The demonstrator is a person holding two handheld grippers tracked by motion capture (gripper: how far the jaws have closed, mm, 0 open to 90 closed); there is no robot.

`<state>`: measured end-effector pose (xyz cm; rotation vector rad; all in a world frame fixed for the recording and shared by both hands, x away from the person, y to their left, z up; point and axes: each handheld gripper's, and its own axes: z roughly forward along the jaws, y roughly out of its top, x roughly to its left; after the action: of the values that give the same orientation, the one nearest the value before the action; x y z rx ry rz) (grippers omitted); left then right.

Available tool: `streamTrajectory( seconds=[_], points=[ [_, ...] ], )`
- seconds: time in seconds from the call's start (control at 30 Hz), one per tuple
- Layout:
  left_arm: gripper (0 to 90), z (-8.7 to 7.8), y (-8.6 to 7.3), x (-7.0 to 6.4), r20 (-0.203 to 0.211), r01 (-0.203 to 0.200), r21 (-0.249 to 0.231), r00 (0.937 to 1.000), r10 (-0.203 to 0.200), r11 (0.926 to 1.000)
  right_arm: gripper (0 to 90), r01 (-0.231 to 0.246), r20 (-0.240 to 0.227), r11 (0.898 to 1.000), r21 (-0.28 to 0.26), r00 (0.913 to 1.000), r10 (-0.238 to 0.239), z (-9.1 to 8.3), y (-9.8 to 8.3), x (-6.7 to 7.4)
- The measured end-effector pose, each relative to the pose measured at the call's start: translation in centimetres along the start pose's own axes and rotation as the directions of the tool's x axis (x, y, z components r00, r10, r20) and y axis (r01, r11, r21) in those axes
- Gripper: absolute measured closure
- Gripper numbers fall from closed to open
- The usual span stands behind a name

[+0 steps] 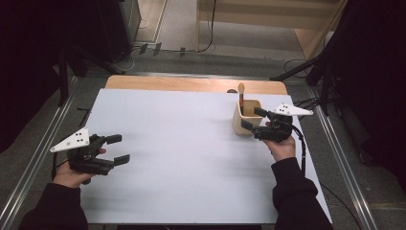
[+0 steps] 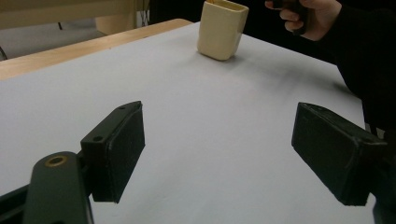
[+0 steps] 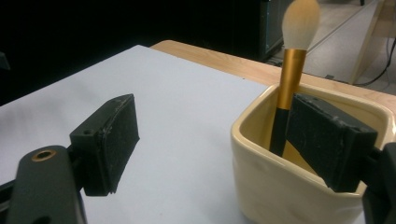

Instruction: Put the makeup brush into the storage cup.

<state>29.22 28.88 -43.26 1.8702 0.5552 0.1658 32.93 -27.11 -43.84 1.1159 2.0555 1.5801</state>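
on the white table (image 1: pixel 182 158), the right gripper (image 1: pixel 252 119) spreads its jaws astride the cream cup's (image 3: pixel 299 177) near wall — a makeup brush (image 3: pixel 292 70) upright inside; left gripper (image 1: pixel 118 149) spread, nothing between.

Brush (image 1: pixel 241 97) upright in cup (image 1: pixel 247 123) at table's (image 1: pixel 182 143) far right, right tongs (image 1: pixel 252 119) astride its rim.

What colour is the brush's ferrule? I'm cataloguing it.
Gold, on the makeup brush; clearest in the right gripper view.
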Motion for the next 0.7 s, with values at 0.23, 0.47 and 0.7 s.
streamTrajectory(
  seconds=[0.23, 0.47, 0.7],
  points=[
    [16.9, 0.0, 0.0, 0.0, 0.006, 0.005, -0.001, 1.0000, -0.005, 1.0000, 15.1, 0.020, -0.028, 1.000, -0.001, 0.9994, -0.020, 0.0, -0.4, 1.2],
    [11.2, 0.1, -0.1, 0.1, 0.023, 0.012, 0.010, 0.9997, -0.013, 0.9999, 10.4, 0.050, -0.064, 0.999, -0.002, 0.9967, -0.050, -0.2, -0.9, 2.1],
    [5.2, 0.2, -0.1, 0.2, 0.011, 0.012, 0.020, 0.9999, -0.012, 0.9997, 9.5, 0.066, -0.082, 0.998, -0.016, 0.9943, -0.067, -0.5, -1.3, 2.9]
  ],
)
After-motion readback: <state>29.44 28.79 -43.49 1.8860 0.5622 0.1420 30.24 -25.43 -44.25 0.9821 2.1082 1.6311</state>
